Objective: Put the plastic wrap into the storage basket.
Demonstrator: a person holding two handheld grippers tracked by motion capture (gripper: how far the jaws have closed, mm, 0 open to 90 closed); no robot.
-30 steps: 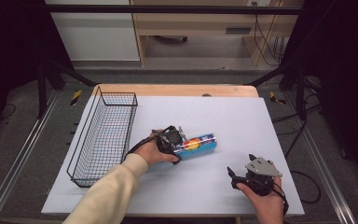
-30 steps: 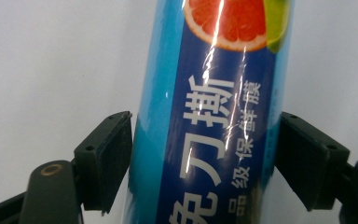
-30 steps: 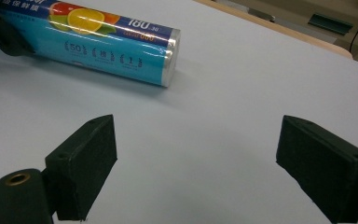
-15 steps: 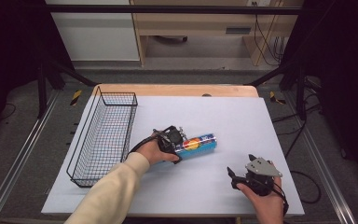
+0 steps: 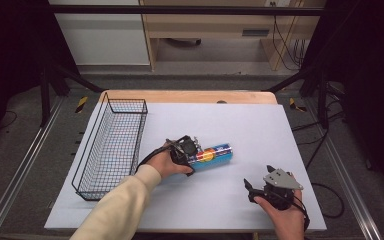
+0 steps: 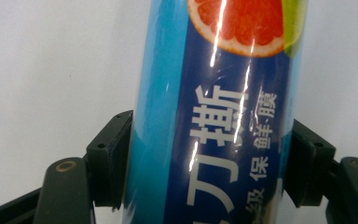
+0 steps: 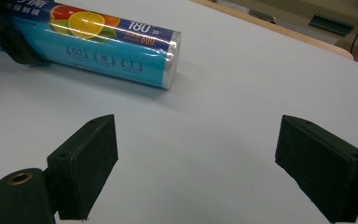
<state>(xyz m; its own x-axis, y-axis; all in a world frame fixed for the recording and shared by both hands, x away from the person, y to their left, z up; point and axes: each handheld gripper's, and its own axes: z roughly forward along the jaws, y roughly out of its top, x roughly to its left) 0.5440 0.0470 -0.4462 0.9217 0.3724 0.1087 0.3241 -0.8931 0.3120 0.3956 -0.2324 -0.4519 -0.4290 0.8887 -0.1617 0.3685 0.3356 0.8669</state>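
Nothing much has moved in the last second: both hands and the roll sit where they were.

Nearest me, close to the table's [image 5: 300,125] front edge toward its right corner, the right gripper [image 5: 252,187] rests low in the person's hand with its jaws wide apart and only bare white surface between them.

Farther in, about the middle of the table, lies the blue roll of cling film [image 5: 215,153]. The left gripper [image 5: 190,150] has it by the left end, jaws pressed against either side of the tube; in the left gripper view the pads sit tight on the glossy wrapper.

The roll lies flat, its long axis running roughly parallel to the front edge, free capped end pointing right and a touch away. It looks to me light and stiff, a cardboard core under slick film, so likely to slip or swing when lifted by one end; a grip nearer the middle would balance better.

Beyond, along the left edge, stands the wire basket [image 5: 87,165], well apart from the roll.
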